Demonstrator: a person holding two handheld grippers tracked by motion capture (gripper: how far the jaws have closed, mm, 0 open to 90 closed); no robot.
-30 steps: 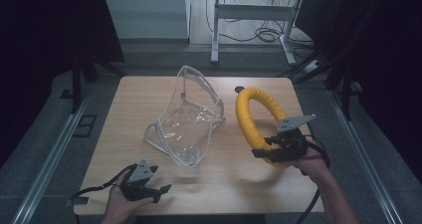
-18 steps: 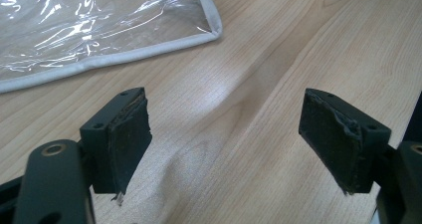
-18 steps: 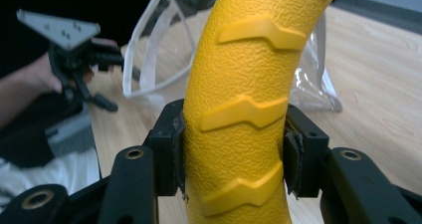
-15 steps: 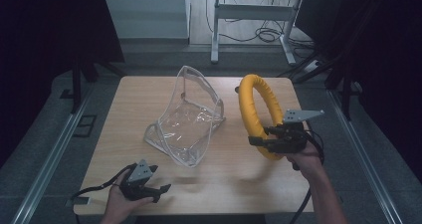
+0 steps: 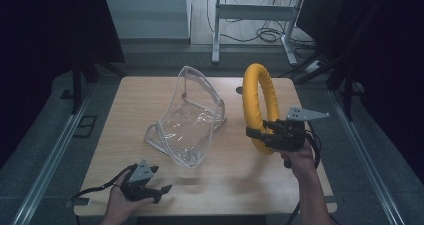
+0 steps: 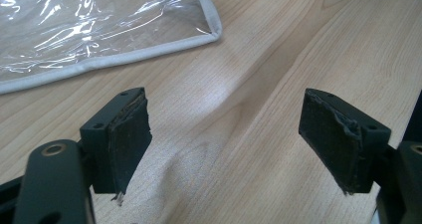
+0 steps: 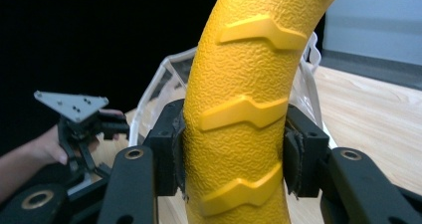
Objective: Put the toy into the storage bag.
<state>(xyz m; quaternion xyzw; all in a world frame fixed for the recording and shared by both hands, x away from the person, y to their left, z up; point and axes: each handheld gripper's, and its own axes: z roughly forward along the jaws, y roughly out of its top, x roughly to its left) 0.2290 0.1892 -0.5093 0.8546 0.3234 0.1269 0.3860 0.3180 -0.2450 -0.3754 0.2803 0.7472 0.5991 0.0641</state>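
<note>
**Yellow ring held upright beside the clear bag**

Your right gripper (image 5: 257, 133) has its jaws pinching the lower part of the yellow ring (image 5: 260, 102), one pad on each side of the tube. The ring stands on edge over the right half of the table (image 5: 125, 105), just right of the clear plastic bag (image 5: 187, 120), which sits mid-table with its mouth propped open. Your left gripper (image 5: 159, 191) rests at the near left edge — jaws spread wide, nothing between them, bare wood under them.

Risks, as a judgement:
- The grip is low and the ring rises well above it; a quick swing could let it twist in the pads or tip toward the bag.
- The bag is light and floppy. Nothing steadies it, so a nudge from the ring may fold the mouth shut or push it away — bring your left gripper to the rim.

No brand, label or writing can be read on the ring, bag or grippers.
</note>
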